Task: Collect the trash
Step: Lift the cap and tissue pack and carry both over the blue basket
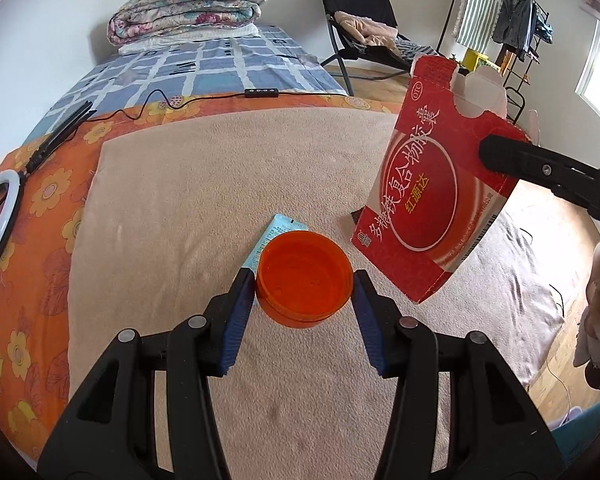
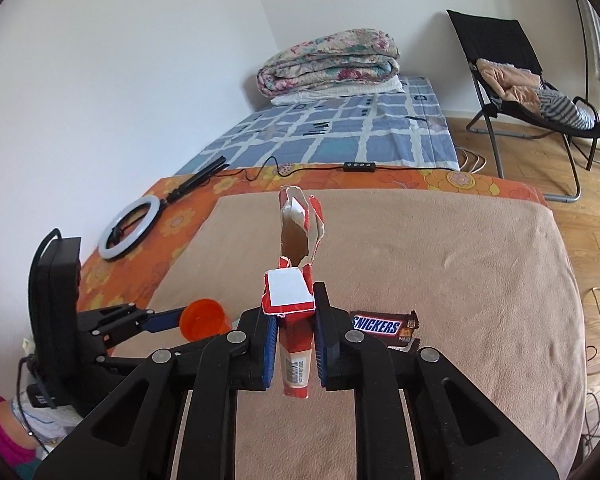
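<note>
Two claws work over a bed covered by a beige blanket (image 1: 228,184). We see our left claw (image 1: 304,280) with its blue pads against both sides of an orange plastic cup (image 1: 305,278), pinching it just above the blanket. A light blue packet (image 1: 274,236) lies flat on the blanket behind the cup. Our right claw (image 2: 296,338) is pressed onto a torn red medicine box (image 2: 294,320), held upright in the air, open end up. A Snickers wrapper (image 2: 384,326) lies on the blanket just right of that claw.
</note>
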The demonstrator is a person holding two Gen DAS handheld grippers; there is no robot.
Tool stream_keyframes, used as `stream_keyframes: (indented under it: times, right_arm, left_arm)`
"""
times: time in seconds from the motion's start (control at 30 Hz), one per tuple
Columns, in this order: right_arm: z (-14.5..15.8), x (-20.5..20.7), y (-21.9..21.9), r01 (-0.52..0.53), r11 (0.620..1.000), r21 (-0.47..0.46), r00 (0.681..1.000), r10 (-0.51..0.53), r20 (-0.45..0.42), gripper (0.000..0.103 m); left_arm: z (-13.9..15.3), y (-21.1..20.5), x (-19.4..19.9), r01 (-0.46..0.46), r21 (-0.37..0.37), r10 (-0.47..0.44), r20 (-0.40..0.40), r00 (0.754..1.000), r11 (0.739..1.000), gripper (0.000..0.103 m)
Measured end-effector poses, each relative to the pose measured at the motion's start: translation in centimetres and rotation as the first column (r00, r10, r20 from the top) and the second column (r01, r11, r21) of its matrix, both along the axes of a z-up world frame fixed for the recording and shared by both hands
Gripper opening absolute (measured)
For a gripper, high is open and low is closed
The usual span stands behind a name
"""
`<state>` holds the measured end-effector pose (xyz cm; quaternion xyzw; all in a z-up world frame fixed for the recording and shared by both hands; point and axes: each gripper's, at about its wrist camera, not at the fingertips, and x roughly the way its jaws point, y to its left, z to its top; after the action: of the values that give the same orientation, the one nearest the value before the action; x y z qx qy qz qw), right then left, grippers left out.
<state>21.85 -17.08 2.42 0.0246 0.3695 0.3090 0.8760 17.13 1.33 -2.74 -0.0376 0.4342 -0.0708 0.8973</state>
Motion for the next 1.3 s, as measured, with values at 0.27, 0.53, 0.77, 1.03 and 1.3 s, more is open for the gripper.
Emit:
stream_keyframes:
  times: [0.27,0.53,0.77,1.03,1.3]
  right_arm:
    - [2.0,-4.9,0.5,-0.041,0.998,-0.039,0.998,0.043,0.047,0.014]
    - [2.9,-9.8,-0.2,-0.071,0.997,-0.042,0.995,0.074,0.066,0.014]
    - [3.3,-13.7,-1.2,-0.088,0.995,-0.036,0.994,0.090,0.061,0.014]
    - [2.8,-18.2,-2.5,-0.111,0.993,-0.043,0.992,0.113,0.047,0.014]
    - [1.1,-22.2,-3.6,-0.131,0.990,-0.062,0.991,0.132,0.014,0.014]
  left_arm:
    - [2.4,-0.2,-5.0,-0.006,-0.011,0.006,0.026,1.000,1.000,0.051]
    - [4.2,-0.6,-10.5,-0.005,-0.005,0.005,0.058,0.998,1.000,0.051]
    - [4.6,-1.5,-15.0,0.004,0.007,-0.004,0.071,0.997,1.000,0.051]
    - [3.4,-2.7,-19.6,0.018,0.001,-0.018,0.042,0.999,1.000,0.051]
    - [0.8,-3.9,-22.8,0.033,-0.017,-0.033,-0.006,0.999,0.999,0.051]
